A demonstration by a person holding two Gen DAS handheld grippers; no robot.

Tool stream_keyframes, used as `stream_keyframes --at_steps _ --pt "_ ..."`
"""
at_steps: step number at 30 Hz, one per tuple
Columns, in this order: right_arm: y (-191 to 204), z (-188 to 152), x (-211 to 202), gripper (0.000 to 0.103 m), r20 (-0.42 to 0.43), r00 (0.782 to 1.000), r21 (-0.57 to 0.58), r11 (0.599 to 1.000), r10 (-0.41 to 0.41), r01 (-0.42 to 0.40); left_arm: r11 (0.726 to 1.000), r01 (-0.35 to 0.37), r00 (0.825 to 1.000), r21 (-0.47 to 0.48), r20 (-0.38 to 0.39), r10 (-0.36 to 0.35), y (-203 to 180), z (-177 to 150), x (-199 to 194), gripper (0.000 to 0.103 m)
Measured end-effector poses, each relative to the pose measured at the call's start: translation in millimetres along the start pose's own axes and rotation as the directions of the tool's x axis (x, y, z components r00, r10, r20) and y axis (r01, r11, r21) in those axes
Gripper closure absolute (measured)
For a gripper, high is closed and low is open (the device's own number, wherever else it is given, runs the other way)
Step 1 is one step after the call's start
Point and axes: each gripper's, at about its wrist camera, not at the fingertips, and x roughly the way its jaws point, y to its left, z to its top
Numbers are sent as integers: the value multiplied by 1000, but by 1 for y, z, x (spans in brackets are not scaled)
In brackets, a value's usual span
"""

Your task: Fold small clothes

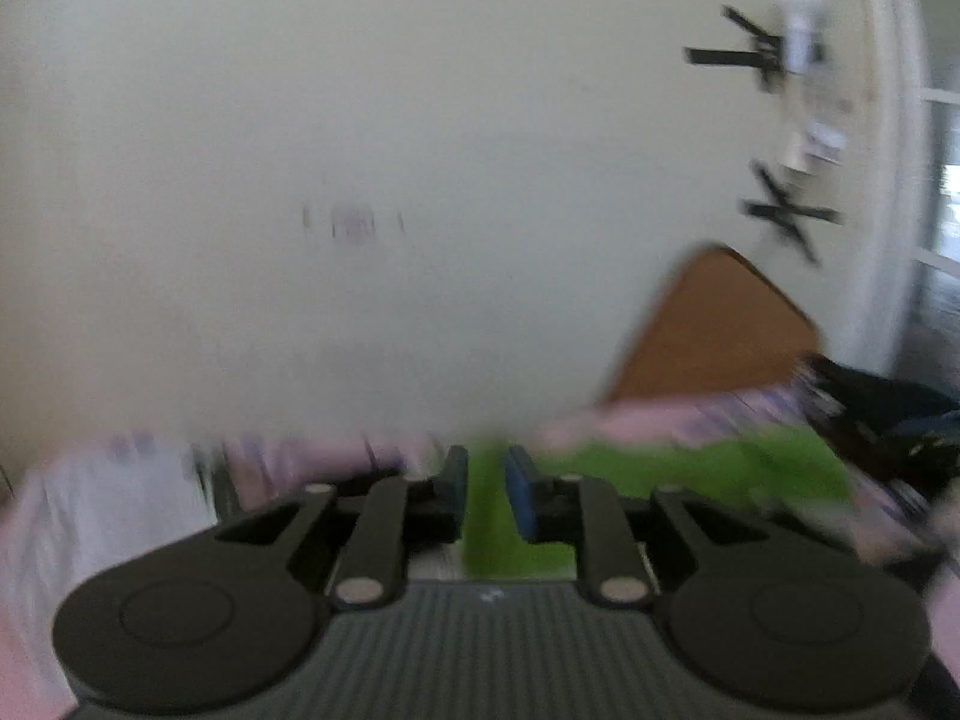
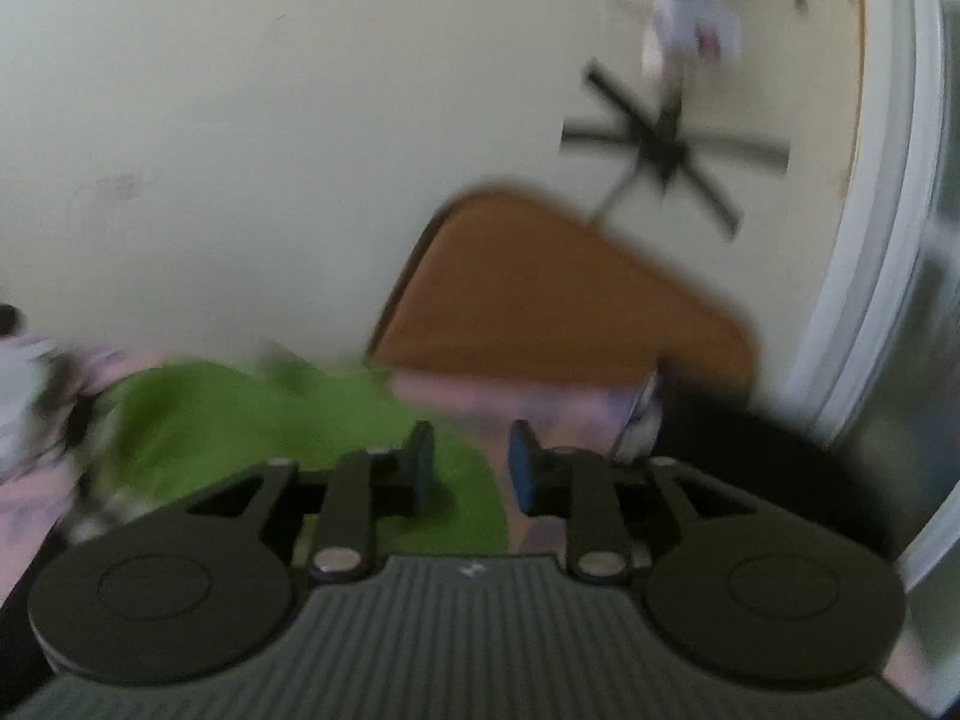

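Observation:
Both views are blurred by motion. A bright green garment (image 1: 708,468) lies on a pink patterned bed cover (image 1: 690,414). In the left wrist view a strip of the green cloth runs between the blue pads of my left gripper (image 1: 486,492), whose jaws stand narrowly apart around it. In the right wrist view the green garment (image 2: 252,414) spreads left and under my right gripper (image 2: 471,468), whose jaws stand apart with a clear gap; the left pad (image 2: 423,468) is over the cloth's edge.
A brown wooden headboard (image 2: 540,294) rises behind the bed against a cream wall (image 1: 360,150). Black wall brackets (image 2: 666,147) hang at upper right. A dark object (image 1: 888,414) lies at the bed's right side. A white door frame (image 2: 888,240) is far right.

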Motion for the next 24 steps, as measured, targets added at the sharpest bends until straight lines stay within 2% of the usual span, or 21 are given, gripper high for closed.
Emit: stream_keyframes --at_steps 3,6,8,9,12,13,14,15,16,17,18,20,22,24 --pt "-16 -54 -31 47 -61 992 35 993 112 -110 997 56 997 -52 -58 -59 10 -46 -37 56" --pt "-12 -91 -70 31 -50 991 23 992 124 -123 993 83 982 -87 -165 -96 13 -77 -53 55" --pt "3 -101 -88 20 -17 990 -33 990 139 -139 990 92 968 -108 -224 -114 13 -93 -56 55" --pt "9 -108 -93 20 -14 988 -47 987 155 -155 989 95 958 -111 -260 -121 10 -101 -56 55" --pt "25 -123 -85 20 -78 977 -70 976 200 -205 987 96 942 -130 -310 -132 11 -121 -69 55" --pt "29 -129 -83 21 -96 978 -76 979 184 -191 984 98 934 -150 -327 -143 13 -126 -70 57" --pt "30 -133 -78 27 -113 979 -78 981 168 -177 979 103 925 -176 -346 -159 14 -130 -69 59" --pt "28 -137 -74 38 -132 978 -65 983 161 -171 978 102 928 -184 -336 -160 13 -131 -70 63" --pt "26 -143 -73 73 -152 974 -34 984 166 -173 980 99 925 -174 -347 -154 11 -129 -67 87" --pt "21 -143 -72 83 -167 970 6 984 179 -181 983 94 921 -159 -362 -147 8 -128 -67 93" --pt "19 -145 -77 85 -148 974 21 986 169 -167 982 96 918 -165 -366 -152 8 -126 -69 93" --pt "16 -137 -94 87 -82 986 27 989 145 -143 972 121 926 -202 -331 -183 12 -119 -85 93" --pt "11 -126 -113 90 -35 988 47 988 150 -148 964 147 936 -222 -283 -208 18 -111 -112 94" --pt "7 -125 -129 91 -29 985 59 984 168 -166 964 155 944 -217 -256 -209 21 -107 -136 94"
